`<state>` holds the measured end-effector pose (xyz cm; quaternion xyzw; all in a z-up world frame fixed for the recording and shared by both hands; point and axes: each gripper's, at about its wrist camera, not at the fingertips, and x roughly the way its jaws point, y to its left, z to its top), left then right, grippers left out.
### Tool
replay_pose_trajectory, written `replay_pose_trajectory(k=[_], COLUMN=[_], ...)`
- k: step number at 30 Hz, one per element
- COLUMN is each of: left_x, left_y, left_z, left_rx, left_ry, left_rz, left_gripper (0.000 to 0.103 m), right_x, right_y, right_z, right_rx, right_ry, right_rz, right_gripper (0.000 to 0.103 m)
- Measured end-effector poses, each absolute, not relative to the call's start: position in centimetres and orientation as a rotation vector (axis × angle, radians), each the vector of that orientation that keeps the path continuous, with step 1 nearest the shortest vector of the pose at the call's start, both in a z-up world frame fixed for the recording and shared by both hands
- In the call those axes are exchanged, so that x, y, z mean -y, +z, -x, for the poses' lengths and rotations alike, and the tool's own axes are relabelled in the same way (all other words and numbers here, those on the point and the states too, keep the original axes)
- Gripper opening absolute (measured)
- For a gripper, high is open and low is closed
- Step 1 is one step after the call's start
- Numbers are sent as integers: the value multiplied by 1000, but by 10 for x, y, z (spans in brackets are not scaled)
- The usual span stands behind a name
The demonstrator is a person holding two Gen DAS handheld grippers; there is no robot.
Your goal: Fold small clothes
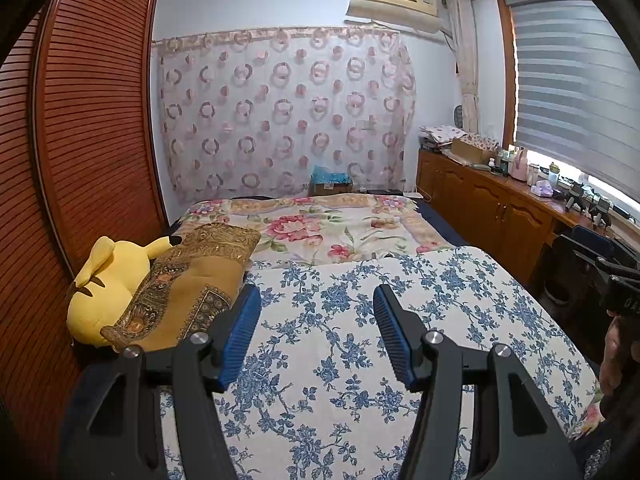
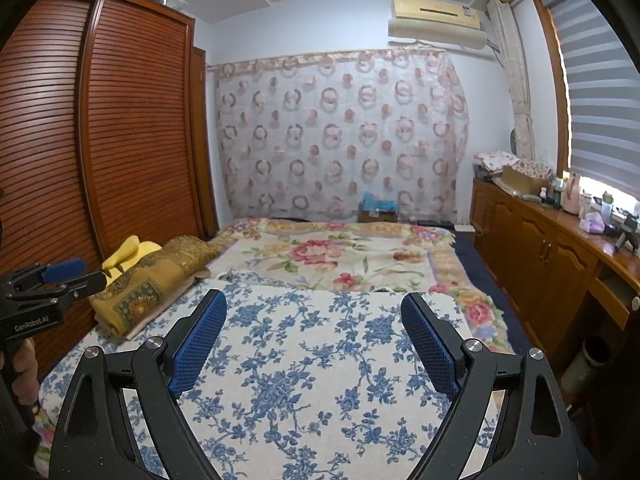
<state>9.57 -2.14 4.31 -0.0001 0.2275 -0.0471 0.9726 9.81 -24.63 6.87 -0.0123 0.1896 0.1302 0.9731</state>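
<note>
"GenRobot.AI" on left gripper (image 2: 60,276)

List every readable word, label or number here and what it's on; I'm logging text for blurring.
"GenRobot.AI": on the body of the left tongs, seen in the right wrist view.
Partial letters on the right tongs' body: too cut off to read.
Sticker on the air conditioner: too small to read.

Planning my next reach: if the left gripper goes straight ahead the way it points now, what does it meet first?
Probably the blue-flowered cloth on the bed: the open left gripper points forward and slightly down over it, with nothing between the fingers. Depth is unclear; a flatter path might reach the pink-flowered blanket instead.
</note>
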Motion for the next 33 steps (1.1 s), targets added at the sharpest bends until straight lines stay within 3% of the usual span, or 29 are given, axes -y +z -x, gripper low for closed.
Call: replay_pose_trajectory(k=[33], left_x=[25], left_y=[41], left_z=[-94], left_rx=[-453], left_ry=[-94], left_rz=[2], left_gripper=[59], right_x=[258], right_y=[70], right_z=[-96], right_rx=[-376], right_ry=[256], right_rz=[26], right_gripper=[91])
